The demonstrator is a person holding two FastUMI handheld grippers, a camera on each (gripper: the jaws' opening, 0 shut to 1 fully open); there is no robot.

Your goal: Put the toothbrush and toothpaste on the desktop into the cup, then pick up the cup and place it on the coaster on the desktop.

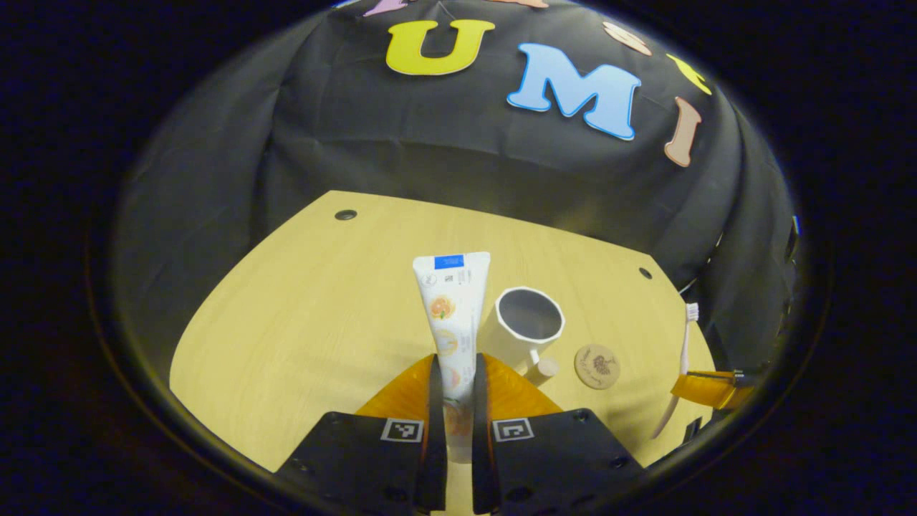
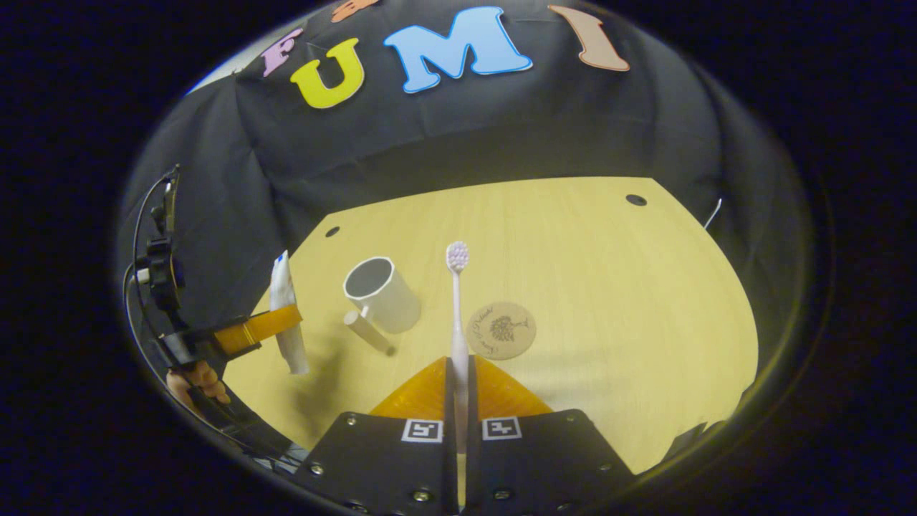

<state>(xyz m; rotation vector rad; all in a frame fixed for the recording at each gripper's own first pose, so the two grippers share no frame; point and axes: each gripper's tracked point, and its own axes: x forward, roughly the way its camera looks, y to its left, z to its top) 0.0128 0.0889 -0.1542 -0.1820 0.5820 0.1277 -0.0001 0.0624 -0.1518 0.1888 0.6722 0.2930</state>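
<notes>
Left claw (image 1: 453, 401) is clamped on the toothpaste tube (image 1: 453, 308), right claw (image 2: 457, 401) on the toothbrush (image 2: 458, 315), above the pale wooden counter (image 2: 609, 287); white cup (image 2: 380, 290) and round coaster (image 2: 501, 330) stand mid-counter, black cloth wall (image 2: 466, 129) behind.

One toothpaste tube (image 1: 453, 315); one toothbrush (image 2: 458, 315); one cup (image 1: 524, 326) — one coaster (image 1: 597, 366); two grippers.

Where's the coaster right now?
The coaster lies flat on the desktop, bare, just right of the cup in the right gripper view, beyond the toothbrush held in the right tongs.
</notes>
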